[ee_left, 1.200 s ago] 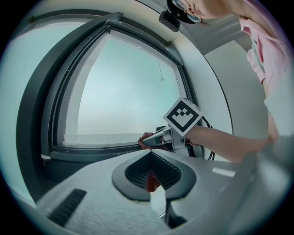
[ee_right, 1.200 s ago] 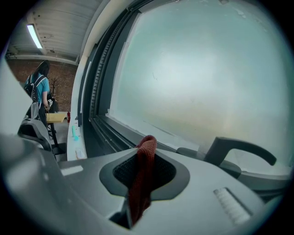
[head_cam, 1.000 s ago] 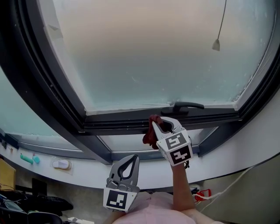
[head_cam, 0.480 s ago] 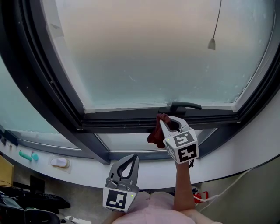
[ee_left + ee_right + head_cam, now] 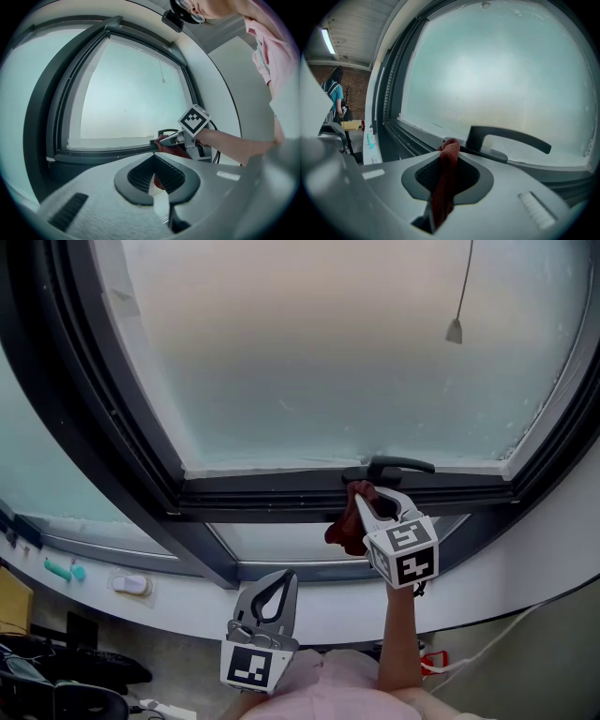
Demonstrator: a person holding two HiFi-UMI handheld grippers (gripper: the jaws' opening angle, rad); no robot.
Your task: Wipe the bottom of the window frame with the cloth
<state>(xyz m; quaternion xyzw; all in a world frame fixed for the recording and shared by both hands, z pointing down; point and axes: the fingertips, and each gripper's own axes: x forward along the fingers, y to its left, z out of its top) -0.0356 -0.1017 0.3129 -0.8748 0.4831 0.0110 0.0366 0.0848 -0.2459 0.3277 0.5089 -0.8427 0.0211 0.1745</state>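
The right gripper (image 5: 367, 498) has its jaws pinched on a dark red woven cloth (image 5: 343, 532), held at the dark metal bottom rail of the window frame (image 5: 253, 501), just below the black lever handle (image 5: 398, 466). I'd judge the wiping about midway, with the rail's right stretch left. The left gripper (image 5: 274, 589) hangs low, its jaws together and empty.

A large frosted pane (image 5: 319, 362) glows pale and even, set in a dark window frame (image 5: 272, 495) with a black lever handle (image 5: 401, 465) on its bottom rail. A cord with a small weight (image 5: 455, 331) hangs before the glass. Below curves a white sill (image 5: 187, 606), and a white wall (image 5: 562, 540) stands at the right. In the right gripper view, a ceiling tube light (image 5: 328, 41) burns above a brick wall (image 5: 355, 86).
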